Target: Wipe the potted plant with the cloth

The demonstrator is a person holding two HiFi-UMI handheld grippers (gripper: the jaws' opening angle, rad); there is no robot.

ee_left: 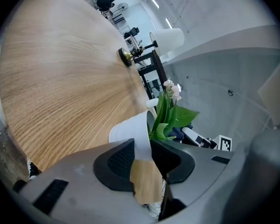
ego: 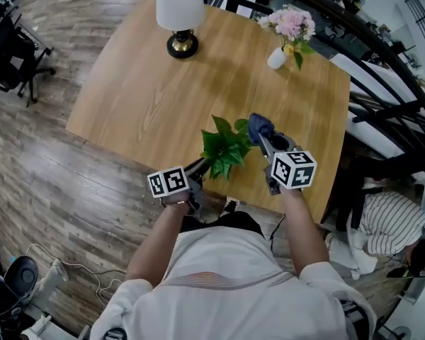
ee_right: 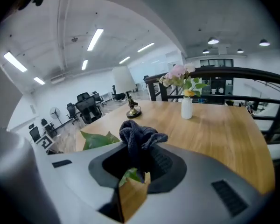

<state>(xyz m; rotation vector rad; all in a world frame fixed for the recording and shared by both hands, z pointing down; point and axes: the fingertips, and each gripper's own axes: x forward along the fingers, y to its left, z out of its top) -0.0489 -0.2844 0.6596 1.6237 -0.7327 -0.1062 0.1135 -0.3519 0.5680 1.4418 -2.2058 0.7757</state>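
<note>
Holding potted plant [ego: 225, 149] and cloth [ego: 259, 126].
Left gripper [ego: 198, 167] pinches the pot rim [ee_left: 141, 127]; right gripper [ego: 263, 142] clamps cloth beside leaves [ee_right: 95, 140].

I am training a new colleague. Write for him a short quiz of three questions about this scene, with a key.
1. What does the right gripper hold?
A) a sponge
B) a dark blue cloth
C) nothing
2. True or false: the left gripper is closed on the wall of the white pot.
3. Fill in: in the head view, the flower vase stands to the ___ of the lamp.

Key: 1 B; 2 true; 3 right.
</note>
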